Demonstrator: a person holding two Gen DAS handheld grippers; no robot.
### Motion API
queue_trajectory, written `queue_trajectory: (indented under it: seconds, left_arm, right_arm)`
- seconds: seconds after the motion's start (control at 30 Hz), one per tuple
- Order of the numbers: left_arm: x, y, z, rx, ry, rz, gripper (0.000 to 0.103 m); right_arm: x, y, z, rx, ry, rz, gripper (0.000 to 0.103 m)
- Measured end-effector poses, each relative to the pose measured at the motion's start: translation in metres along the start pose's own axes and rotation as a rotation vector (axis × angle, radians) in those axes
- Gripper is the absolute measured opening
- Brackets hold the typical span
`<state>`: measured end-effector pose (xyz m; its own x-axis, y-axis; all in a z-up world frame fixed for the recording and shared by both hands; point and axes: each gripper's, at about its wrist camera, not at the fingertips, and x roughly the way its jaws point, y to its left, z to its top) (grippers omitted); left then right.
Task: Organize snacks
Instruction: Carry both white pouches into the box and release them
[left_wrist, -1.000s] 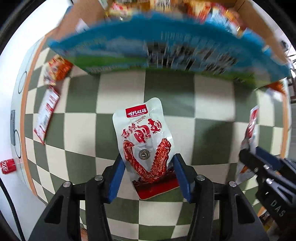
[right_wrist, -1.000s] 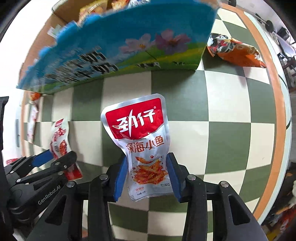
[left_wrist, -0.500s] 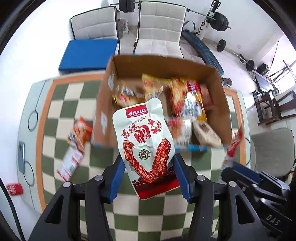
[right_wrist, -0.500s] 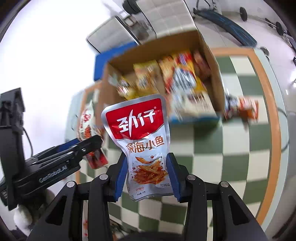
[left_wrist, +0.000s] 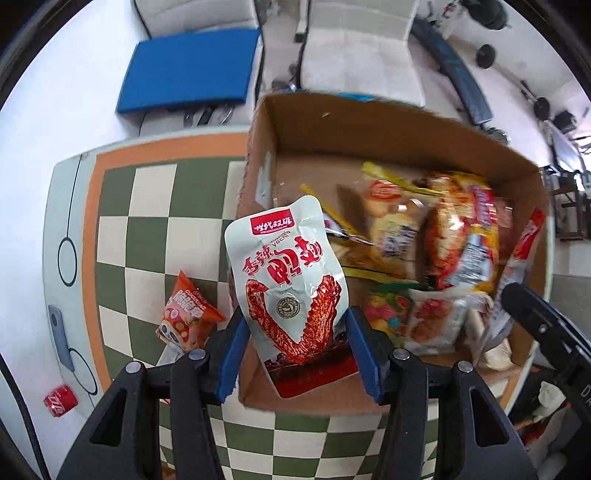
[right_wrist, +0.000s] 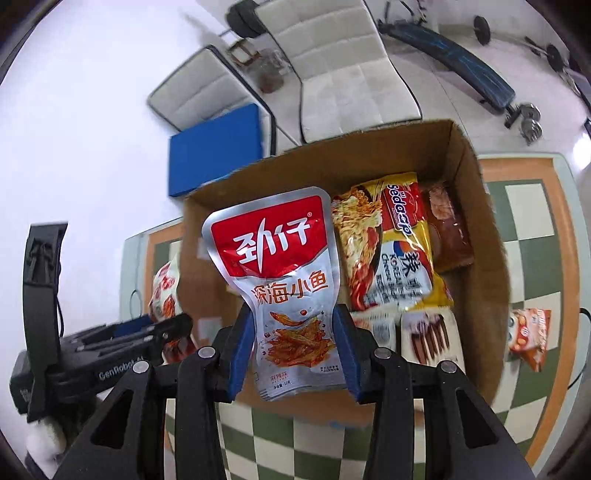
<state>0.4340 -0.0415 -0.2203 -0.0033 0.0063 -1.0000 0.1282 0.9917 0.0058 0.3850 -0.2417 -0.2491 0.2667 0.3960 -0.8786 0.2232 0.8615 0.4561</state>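
A checkered table carries an open cardboard box already stocked with snack packets. Above the box, the left claw grips a white duck-wing pouch by its lower sides — the right claw likewise clamps a silver-and-red dried-fish pouch. An orange triangular snack bag lies on the table just outside the box.

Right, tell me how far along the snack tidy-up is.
Done: several packets already lie in the cardboard box. In hand: the left gripper holds a white pouch above the box's near edge, and the right gripper holds a red-topped pouch above it too. Left: an orange packet on the checkered table, and another packet beside the box.
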Motion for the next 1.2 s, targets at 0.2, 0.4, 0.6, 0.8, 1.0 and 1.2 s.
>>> queue_trajectory:
  seconds: [0.2, 0.4, 0.6, 0.8, 1.0, 1.2]
  left_arm:
    - [0.032, 0.010, 0.013, -0.070, 0.092, -0.025, 0.052]
    - [0.033, 0.004, 0.013, -0.051, 0.080, -0.059, 0.083]
    - [0.024, -0.001, 0.010, -0.046, 0.048, -0.057, 0.086]
    - [0.006, -0.004, 0.001, -0.038, -0.004, -0.059, 0.086]
    - [-0.018, -0.010, -0.019, -0.038, -0.116, -0.036, 0.086]
    - [-0.046, -0.022, -0.049, -0.005, -0.219, -0.020, 0.086]
  right_arm:
    - [0.036, -0.002, 0.017, 0.017, 0.042, -0.051, 0.061]
    - [0.050, -0.002, 0.022, 0.005, 0.076, -0.085, 0.082]
    - [0.039, -0.009, 0.020, 0.006, 0.057, -0.086, 0.092]
    - [0.021, -0.014, 0.013, -0.018, 0.020, -0.152, 0.097]
    - [0.003, -0.014, -0.008, -0.079, 0.002, -0.217, 0.097]
    - [-0.024, -0.010, -0.036, -0.126, -0.036, -0.250, 0.097]
